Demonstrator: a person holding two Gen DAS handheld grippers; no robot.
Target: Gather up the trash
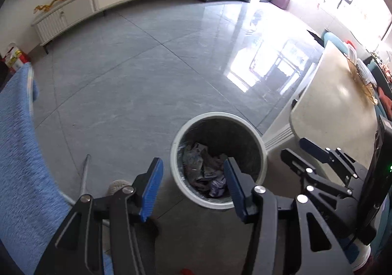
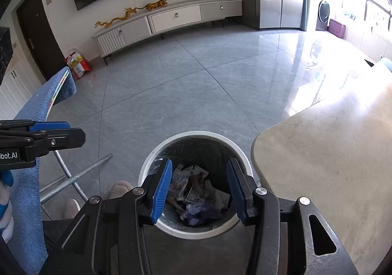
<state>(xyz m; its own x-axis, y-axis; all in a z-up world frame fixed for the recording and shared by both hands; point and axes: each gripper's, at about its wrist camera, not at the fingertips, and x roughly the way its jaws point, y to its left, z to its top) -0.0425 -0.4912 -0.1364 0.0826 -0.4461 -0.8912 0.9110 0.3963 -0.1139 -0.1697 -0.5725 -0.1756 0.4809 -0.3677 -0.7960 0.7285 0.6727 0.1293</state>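
Note:
A white round trash bin [image 1: 262, 152] with a dark liner stands on the grey tiled floor beside the table; it also shows in the right wrist view [image 2: 196, 135]. Crumpled wrappers and paper [image 1: 202, 167] lie in its bottom, also seen in the right wrist view [image 2: 196, 191]. My left gripper [image 1: 193, 172] is open and empty, above the bin's left side. My right gripper [image 2: 198, 179] is open and empty, right over the bin's mouth. The right gripper shows at the right of the left wrist view [image 1: 297, 149], and the left gripper at the left of the right wrist view [image 2: 71, 134].
A beige table [image 2: 330, 164] lies right of the bin. A blue towel [image 1: 17, 152] hangs on a metal rack [image 2: 73, 177] to the left. Slippered feet [image 2: 120, 188] stand near the bin. A white TV cabinet [image 2: 171, 20] lines the far wall.

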